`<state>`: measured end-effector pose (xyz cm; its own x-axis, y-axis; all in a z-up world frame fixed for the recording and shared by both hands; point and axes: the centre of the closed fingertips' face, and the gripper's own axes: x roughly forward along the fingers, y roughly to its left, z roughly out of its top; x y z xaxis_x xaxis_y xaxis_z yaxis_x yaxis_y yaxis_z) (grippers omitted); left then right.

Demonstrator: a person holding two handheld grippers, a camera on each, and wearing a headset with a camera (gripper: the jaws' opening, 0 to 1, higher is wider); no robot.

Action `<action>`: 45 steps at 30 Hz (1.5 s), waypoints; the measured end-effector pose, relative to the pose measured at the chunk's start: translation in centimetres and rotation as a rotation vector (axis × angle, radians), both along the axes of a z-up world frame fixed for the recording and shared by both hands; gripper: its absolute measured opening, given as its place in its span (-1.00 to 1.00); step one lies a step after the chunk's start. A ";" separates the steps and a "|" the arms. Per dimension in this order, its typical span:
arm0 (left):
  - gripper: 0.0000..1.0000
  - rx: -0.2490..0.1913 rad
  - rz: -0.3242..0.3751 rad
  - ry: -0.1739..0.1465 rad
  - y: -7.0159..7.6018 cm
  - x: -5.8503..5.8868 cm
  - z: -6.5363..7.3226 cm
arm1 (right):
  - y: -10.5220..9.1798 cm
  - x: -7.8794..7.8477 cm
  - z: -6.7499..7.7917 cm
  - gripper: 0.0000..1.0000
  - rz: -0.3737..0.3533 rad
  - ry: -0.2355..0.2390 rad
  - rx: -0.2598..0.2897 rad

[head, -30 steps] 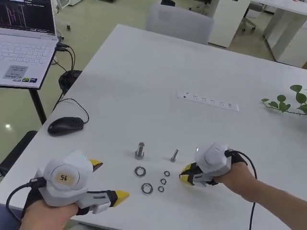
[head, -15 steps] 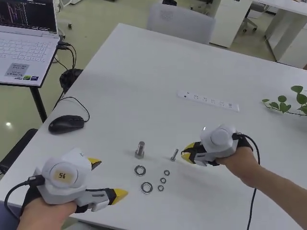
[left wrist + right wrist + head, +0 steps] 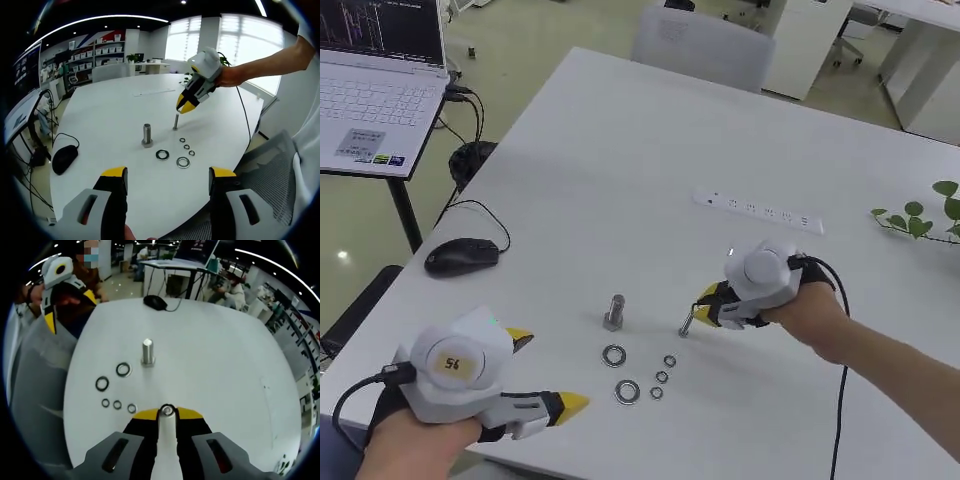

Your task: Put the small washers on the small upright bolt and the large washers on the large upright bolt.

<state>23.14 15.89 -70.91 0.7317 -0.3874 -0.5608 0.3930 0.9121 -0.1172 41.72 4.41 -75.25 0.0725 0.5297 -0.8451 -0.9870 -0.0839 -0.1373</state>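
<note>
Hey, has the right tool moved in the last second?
Yes. The right tool, shut on a small steel washer, has moved forward across the white table, from beside the three loose small washers to the small upright steel bolt.

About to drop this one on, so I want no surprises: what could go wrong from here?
1. The right gripper, shut on a small washer, is just over the small bolt; a nudge could topple it.
2. A missed drop could roll the washer among the three loose small washers.
</note>
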 end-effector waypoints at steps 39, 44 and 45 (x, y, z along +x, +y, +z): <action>0.30 -0.004 0.012 0.004 0.4 -0.2 -0.2 | 0.2 0.0 -2.0 -0.73 0.076 -0.016 -0.122; 0.30 -0.005 0.011 0.004 0.3 -0.1 -0.2 | 0.1 0.0 -2.5 -0.73 0.074 -0.006 -0.134; 0.30 -0.005 0.011 0.005 0.3 -0.1 -0.2 | 0.1 0.0 -2.6 -0.73 0.074 -0.006 -0.137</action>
<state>23.00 16.19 -71.13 0.7332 -0.3822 -0.5624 0.3828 0.9156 -0.1233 41.72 4.53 -77.89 0.0426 0.4134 -0.9096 -0.9767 -0.1746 -0.1251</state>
